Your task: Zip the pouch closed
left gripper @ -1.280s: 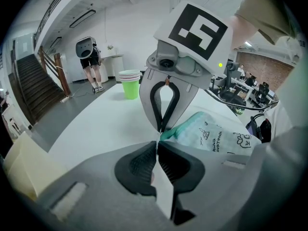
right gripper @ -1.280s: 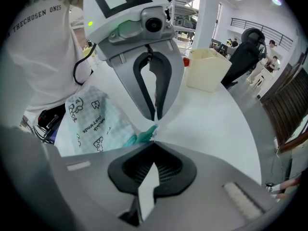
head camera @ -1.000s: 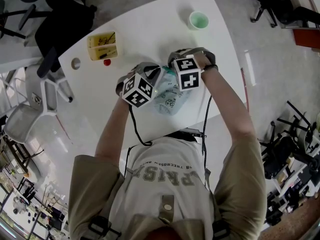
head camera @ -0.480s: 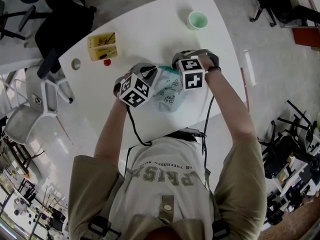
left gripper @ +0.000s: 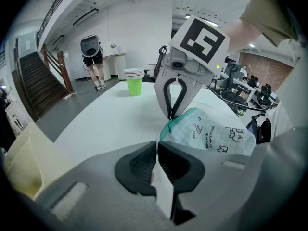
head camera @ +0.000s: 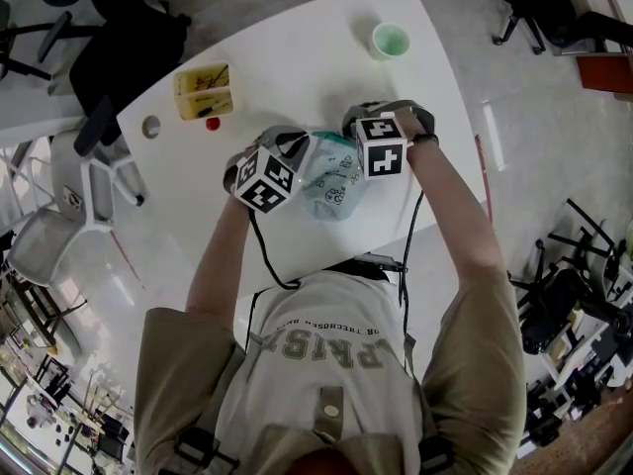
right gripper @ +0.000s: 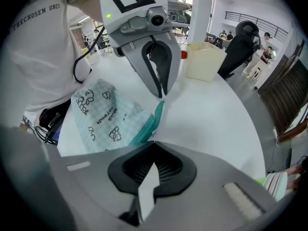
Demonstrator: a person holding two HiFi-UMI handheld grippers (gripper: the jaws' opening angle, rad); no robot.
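Note:
A pale checked pouch (head camera: 332, 184) with a teal zip edge lies on the white table (head camera: 297, 57) between my two grippers. My left gripper (head camera: 305, 154) is shut on the pouch's left end; in the right gripper view its fingertips (right gripper: 161, 95) pinch the end of the teal edge (right gripper: 153, 119). My right gripper (head camera: 354, 148) is shut on the opposite end; in the left gripper view its fingertips (left gripper: 172, 115) meet on the teal corner of the pouch (left gripper: 214, 134). The zip pull is hidden. Each gripper's own jaws, left (left gripper: 157, 163) and right (right gripper: 152, 171), stand pressed together.
A green cup (head camera: 392, 40) stands at the table's far right and a cream box (head camera: 203, 89) at the far left, with a small red thing (head camera: 212, 123) and a round hole (head camera: 150, 126) beside it. Office chairs ring the table. A person (left gripper: 91, 57) stands far off.
My right gripper has shifted a little to the right and my left a little to the left, drawing the pouch out between them. Over the last half second both stayed still.

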